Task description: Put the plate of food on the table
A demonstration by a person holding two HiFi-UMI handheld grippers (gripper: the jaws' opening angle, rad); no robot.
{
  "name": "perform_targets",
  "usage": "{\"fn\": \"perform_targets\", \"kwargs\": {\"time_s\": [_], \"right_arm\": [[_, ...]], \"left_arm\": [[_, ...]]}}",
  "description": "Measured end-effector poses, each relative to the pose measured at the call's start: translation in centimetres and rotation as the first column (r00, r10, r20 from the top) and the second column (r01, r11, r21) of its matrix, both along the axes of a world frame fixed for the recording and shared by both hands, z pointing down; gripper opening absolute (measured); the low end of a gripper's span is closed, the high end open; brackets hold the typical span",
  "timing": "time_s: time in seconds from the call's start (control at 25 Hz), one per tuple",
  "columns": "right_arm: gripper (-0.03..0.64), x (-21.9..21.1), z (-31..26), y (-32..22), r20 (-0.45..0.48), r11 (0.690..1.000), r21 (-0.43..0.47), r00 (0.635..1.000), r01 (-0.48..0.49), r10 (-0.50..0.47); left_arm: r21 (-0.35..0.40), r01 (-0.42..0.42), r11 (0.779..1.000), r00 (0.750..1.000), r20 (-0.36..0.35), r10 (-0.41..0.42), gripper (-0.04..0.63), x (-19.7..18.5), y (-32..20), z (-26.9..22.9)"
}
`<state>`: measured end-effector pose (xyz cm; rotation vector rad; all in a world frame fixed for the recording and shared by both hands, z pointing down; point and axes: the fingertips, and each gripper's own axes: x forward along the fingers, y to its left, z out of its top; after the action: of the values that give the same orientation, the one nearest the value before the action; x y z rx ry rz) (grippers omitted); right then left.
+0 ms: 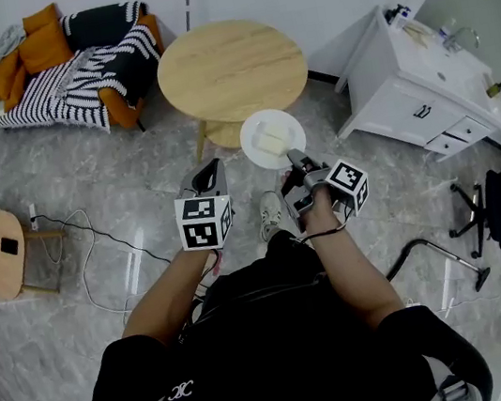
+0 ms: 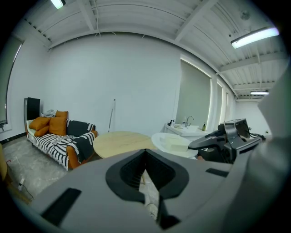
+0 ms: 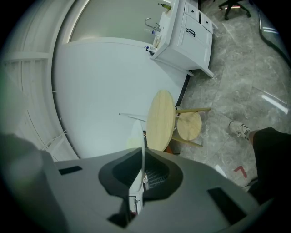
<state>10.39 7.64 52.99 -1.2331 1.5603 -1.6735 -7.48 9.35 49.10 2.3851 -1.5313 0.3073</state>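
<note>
the left gripper [image 1: 212,176], grey plastic with a checkered marker cube, has its jaws together on nothing. the right gripper [image 1: 294,159] pinches the thin rim of a round white plate [image 1: 249,138]. the plate carries a pale rectangular slab of food [image 1: 272,142] and hangs in the air by the near edge of the smooth, round wooden table [image 1: 228,65].

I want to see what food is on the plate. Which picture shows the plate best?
The head view: it looks down on the whole white plate and the pale block of food on it. The left gripper view shows the plate from the side. The right gripper view shows only its rim edge-on between the right tongs.
</note>
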Motion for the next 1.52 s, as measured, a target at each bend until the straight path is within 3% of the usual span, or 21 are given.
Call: {"fn": "perform_targets", "kwargs": {"time_s": [0.84, 1.36, 1.52], "right_arm": [[0.015, 0.3, -0.3, -9.5, 0.014, 0.998, 0.052, 0.999, 0.032, -0.033], [0.015, 1.0, -0.5, -17.8, -0.064, 0.994, 0.059, 0.994, 0.087, -0.083], [0.015, 1.0, -0.7, -20.1, -0.073, 0.993, 0.064, 0.993, 0.095, -0.090]], "left_arm": [[0.019, 0.016, 1.000, 0.996, 0.085, -0.018, 0.006, -0.3, -8.4, 1.3], [-0.042, 0.015, 0.999, 0.999, 0.046, -0.013, 0.006, 0.8, -16.8, 2.2], [-0.028, -0.006, 1.000, 1.000, 0.030, 0.007, 0.006, 1.1, -19.1, 1.8]]}}
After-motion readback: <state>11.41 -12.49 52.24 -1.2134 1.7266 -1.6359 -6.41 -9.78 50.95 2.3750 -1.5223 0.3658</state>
